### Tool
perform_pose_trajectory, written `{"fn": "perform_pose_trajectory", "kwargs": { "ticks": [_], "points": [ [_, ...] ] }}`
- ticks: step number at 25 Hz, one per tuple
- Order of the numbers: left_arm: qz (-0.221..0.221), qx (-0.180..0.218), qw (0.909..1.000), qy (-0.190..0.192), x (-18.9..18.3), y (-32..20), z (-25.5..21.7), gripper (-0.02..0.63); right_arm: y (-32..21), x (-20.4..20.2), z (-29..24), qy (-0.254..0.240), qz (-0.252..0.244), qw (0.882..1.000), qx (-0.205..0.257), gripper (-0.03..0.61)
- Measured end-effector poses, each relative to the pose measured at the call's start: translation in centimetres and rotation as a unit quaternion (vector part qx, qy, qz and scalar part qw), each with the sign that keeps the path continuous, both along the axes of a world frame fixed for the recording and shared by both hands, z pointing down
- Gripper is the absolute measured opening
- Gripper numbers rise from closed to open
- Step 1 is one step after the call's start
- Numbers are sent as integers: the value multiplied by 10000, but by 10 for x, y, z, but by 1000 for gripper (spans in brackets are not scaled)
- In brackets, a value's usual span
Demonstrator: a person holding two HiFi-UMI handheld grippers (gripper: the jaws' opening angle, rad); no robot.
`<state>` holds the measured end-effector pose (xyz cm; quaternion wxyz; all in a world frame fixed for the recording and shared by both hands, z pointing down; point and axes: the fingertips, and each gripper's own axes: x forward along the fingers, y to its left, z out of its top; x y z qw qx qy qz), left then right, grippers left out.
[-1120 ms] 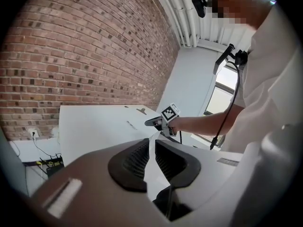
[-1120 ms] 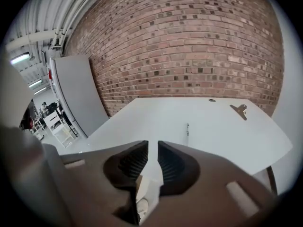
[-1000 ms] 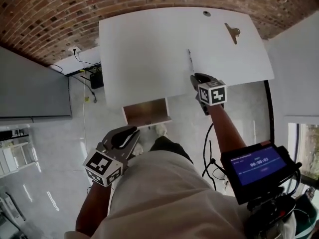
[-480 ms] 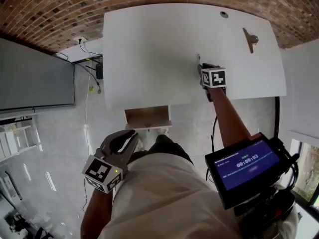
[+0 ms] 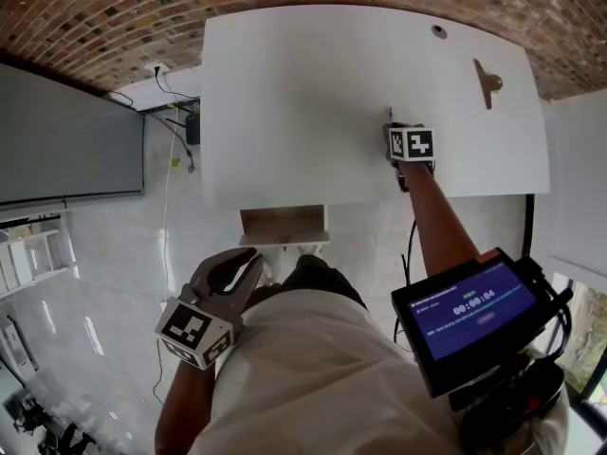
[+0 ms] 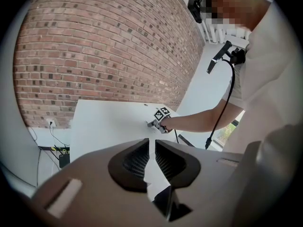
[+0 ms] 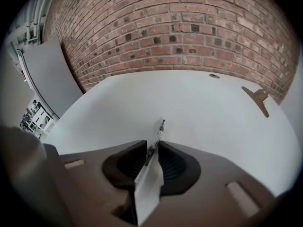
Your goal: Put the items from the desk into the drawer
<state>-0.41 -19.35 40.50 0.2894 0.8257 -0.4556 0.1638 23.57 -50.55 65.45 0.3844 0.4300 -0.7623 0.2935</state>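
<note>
While your right tongs (image 7: pixel 152 151) rest low on the white worktop (image 5: pixel 294 93), their jaws stand only a little apart, with the pen (image 7: pixel 160 129) lying between them. The pen runs close along one jaw, a thin strip of worktop shows beside it at the other, and its tip pokes out past the jaw ends toward the brick wall (image 7: pixel 189 27). From your head view, these tongs sit on the right half of the worktop with your forearm reaching out to them, and the pen shows as a short dark line just beyond them.

Your left tongs (image 6: pixel 151 155) hang low beside your body, well away from the worktop and pointing toward it. Their jaws leave a narrow slit with nothing between them.

The drawer (image 5: pixel 283 226) is pulled out from under the near edge of the worktop, and its wooden inside is in view; you cannot make out anything lying in it from here. It sits between your two tongs, nearer the left one.

Farther right on the worktop, well apart from the pen, lies a brown clip (image 5: pixel 489 81). Behind that, near the far edge, there is a small round spot (image 5: pixel 438 31). A small screen (image 5: pixel 469 311) rides at your right side, lit blue.
</note>
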Motion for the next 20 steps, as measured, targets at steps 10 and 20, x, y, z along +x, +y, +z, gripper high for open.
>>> {"fn": "perform_pose_trajectory", "kwargs": {
  "ticks": [10, 20],
  "points": [
    [32, 62, 10000, 69, -11, 3, -8, 46, 3, 1, -10, -200, 404, 9990, 72, 46],
    [353, 298, 9988, 169, -33, 44, -16, 46, 57, -18, -53, -374, 635, 9965, 387, 46]
  ]
}}
